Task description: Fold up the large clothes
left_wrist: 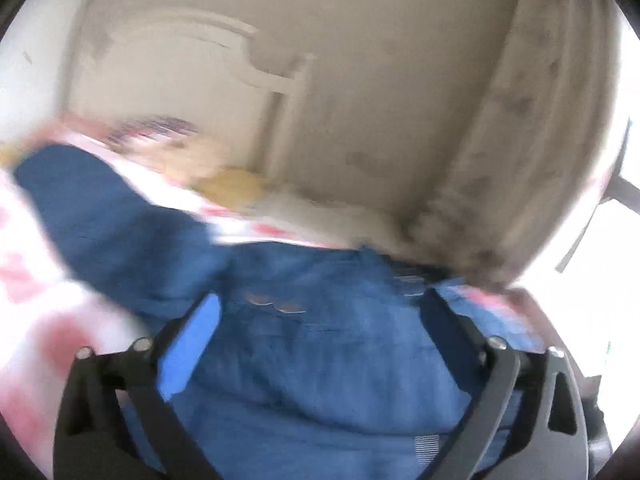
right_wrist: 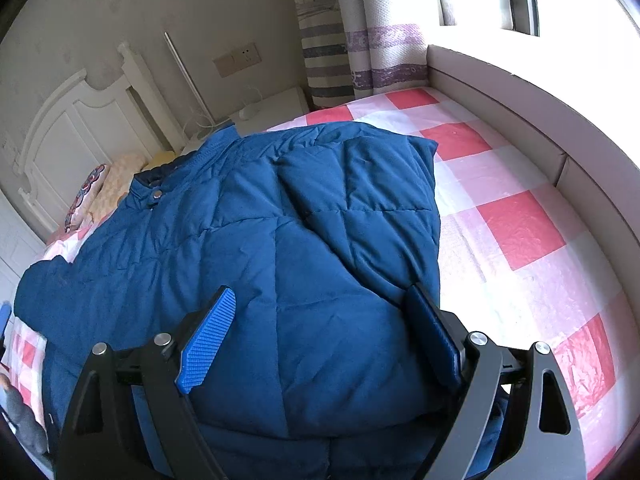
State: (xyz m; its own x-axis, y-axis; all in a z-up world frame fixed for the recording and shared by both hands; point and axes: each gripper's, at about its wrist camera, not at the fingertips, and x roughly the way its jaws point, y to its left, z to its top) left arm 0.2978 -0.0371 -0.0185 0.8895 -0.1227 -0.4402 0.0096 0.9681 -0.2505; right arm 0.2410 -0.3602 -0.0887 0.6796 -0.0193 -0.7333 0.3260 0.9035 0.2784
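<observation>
A large blue quilted jacket [right_wrist: 248,208] lies spread on a bed with a red and white checked sheet [right_wrist: 520,220]; one side is folded over its middle. My right gripper [right_wrist: 320,336] hovers low over its near part, open, with the puffy fabric bulging between the blue pads [right_wrist: 208,340]. The left wrist view is blurred. It shows the same jacket [left_wrist: 320,360] with a sleeve [left_wrist: 100,208] stretching out to the left. My left gripper [left_wrist: 320,332] stands open above the fabric, with nothing pinched between its fingers.
A white headboard [right_wrist: 80,128] and pillows [right_wrist: 116,184] lie at the far left end of the bed. A white nightstand [right_wrist: 276,106] and striped curtains [right_wrist: 360,40] stand behind. A padded ledge [right_wrist: 520,92] runs along the bed's right side under a bright window.
</observation>
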